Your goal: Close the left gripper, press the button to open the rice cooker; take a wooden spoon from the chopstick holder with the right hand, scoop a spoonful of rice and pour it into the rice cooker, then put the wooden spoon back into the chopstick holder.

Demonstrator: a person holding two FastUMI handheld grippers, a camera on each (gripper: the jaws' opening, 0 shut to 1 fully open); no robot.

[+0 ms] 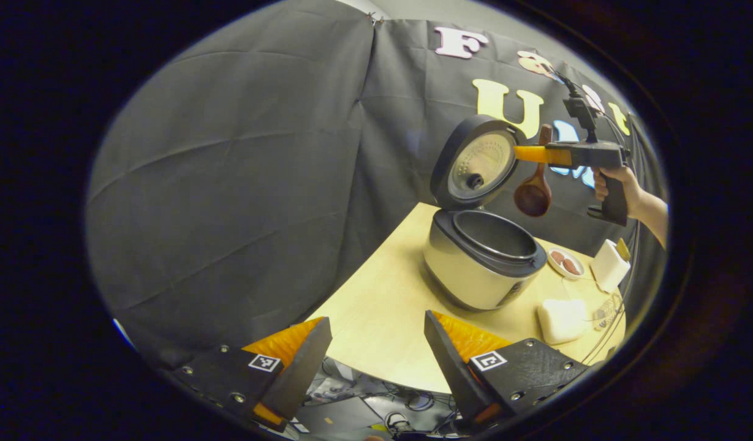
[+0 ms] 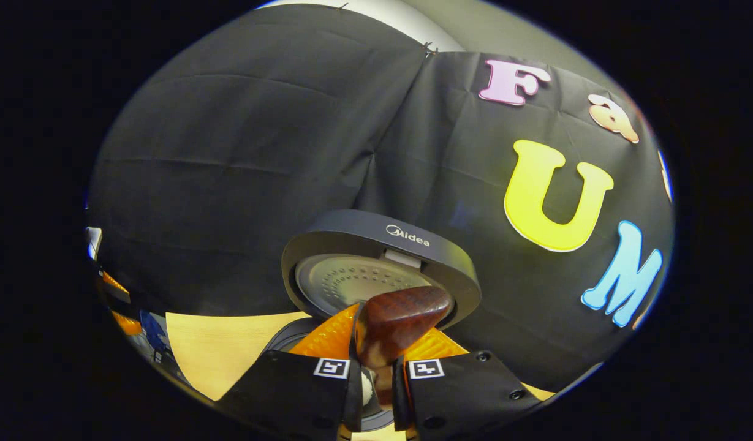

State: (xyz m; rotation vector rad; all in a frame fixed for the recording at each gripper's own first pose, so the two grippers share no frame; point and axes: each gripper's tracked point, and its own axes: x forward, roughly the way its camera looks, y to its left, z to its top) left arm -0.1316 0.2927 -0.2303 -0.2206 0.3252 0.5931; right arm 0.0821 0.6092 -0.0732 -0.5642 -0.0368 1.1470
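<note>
Lid of the rice cooker is up, so the button step looks done; the step in hand is the spoon work. Right gripper sits above and just behind the cooker, jaws clenched on the handle of the wooden spoon, which hangs bowl-down beside the raised lid, just over the far rim of the pot. In the right gripper view the handle end is pinned between the fingers, with the lid's inner plate dead ahead. I can't tell whether the spoon bowl carries rice: it reads dark and is too small to judge; hanging that steeply it probably holds none, so this is either just after the pour or the trip to the rice. Next move depends on that: if emptied, carry the spoon back to the chopstick holder, my guess for the white container near the bench's far right corner, and lower it in without snagging the rim. Left gripper is parked off the near edge of the bench, jaws released and apart, grasping nothing. Inner pot looks dark; contents unreadable. Small dish behind the cooker holds a couple of reddish pieces; a white block sits near the right edge.
</note>
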